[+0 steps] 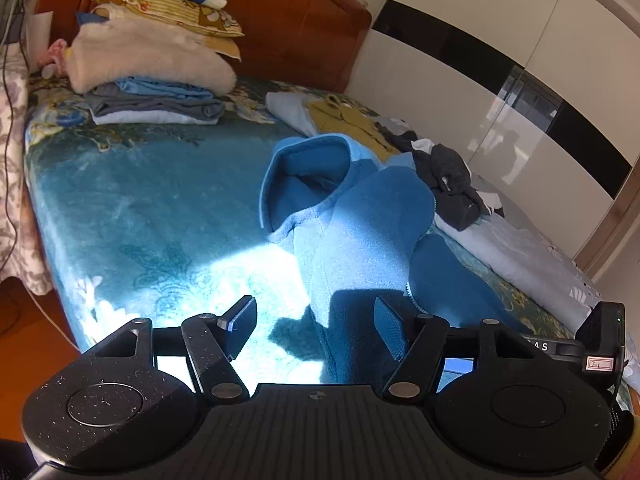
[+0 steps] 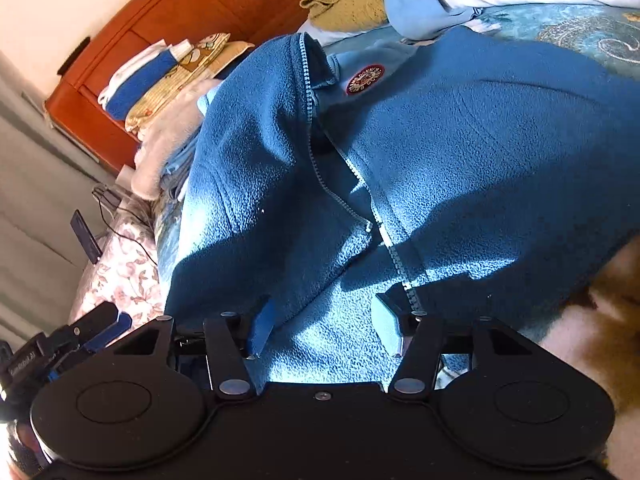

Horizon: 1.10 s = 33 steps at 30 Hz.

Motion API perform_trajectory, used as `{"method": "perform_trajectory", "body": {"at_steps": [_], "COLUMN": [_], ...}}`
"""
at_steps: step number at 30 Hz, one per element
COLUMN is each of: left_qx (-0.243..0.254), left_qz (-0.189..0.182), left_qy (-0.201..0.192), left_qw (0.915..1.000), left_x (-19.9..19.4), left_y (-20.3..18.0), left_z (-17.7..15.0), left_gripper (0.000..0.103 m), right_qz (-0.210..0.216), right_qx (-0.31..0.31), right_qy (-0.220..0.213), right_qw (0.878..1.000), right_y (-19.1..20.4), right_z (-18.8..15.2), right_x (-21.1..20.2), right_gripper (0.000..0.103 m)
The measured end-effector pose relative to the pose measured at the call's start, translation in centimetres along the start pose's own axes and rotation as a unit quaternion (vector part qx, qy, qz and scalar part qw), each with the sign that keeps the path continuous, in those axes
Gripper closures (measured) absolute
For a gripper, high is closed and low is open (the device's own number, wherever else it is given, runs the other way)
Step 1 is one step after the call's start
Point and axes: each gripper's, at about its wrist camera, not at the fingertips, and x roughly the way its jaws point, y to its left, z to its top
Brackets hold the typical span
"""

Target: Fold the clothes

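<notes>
A blue fleece zip jacket (image 1: 360,216) lies on the bed's blue floral blanket (image 1: 140,200), its hood (image 1: 304,176) toward the headboard. My left gripper (image 1: 316,320) is open just above the jacket's near edge, with fleece under its right finger. In the right wrist view the jacket (image 2: 460,152) fills the frame, showing its zipper (image 2: 400,264) and a round red badge (image 2: 365,79). My right gripper (image 2: 325,330) is open, low over the fleece beside the zipper. Each gripper shows at the edge of the other's view.
Folded clothes and pillows are stacked (image 1: 156,80) by the wooden headboard (image 1: 300,20). A heap of unfolded garments (image 1: 448,176), one olive knit (image 1: 348,120), lies along the bed's right side by the wardrobe (image 1: 520,60). Cables hang by a floral cloth (image 1: 12,128) at left.
</notes>
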Motion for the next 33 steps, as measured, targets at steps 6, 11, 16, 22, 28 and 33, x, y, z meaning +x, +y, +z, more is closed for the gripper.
{"method": "perform_trajectory", "body": {"at_steps": [6, 11, 16, 22, 28, 33], "left_qx": [0.037, 0.049, 0.082, 0.132, 0.101, 0.077], "left_qz": [0.023, 0.017, -0.022, -0.077, -0.119, -0.148], "left_qy": [-0.003, -0.018, -0.013, 0.018, 0.061, 0.092], "left_qw": [0.9990, 0.9985, 0.9963, 0.9882, 0.9858, 0.9817], "left_x": [2.0, 5.8, 11.3, 17.7, 19.9, 21.2], "left_y": [0.4, 1.0, -0.1, -2.4, -2.7, -2.7], "left_z": [2.4, 6.4, 9.3, 10.4, 9.9, 9.3], "left_gripper": [0.030, 0.028, 0.028, 0.028, 0.029, 0.085], "right_qz": [0.015, 0.005, 0.027, 0.026, 0.032, 0.014], "right_qx": [0.021, 0.027, 0.054, 0.099, 0.103, 0.081], "right_qy": [-0.020, -0.015, -0.021, -0.029, -0.064, -0.100], "right_qw": [0.999, 0.999, 0.998, 0.994, 0.992, 0.992], "right_y": [0.2, 0.4, 0.0, -1.2, -0.7, -0.1], "right_z": [0.7, 0.7, 0.6, 0.8, 1.1, 0.8], "right_x": [1.7, 3.0, 4.3, 4.8, 1.9, -2.2], "right_gripper": [0.061, 0.066, 0.068, 0.095, 0.096, 0.096]}}
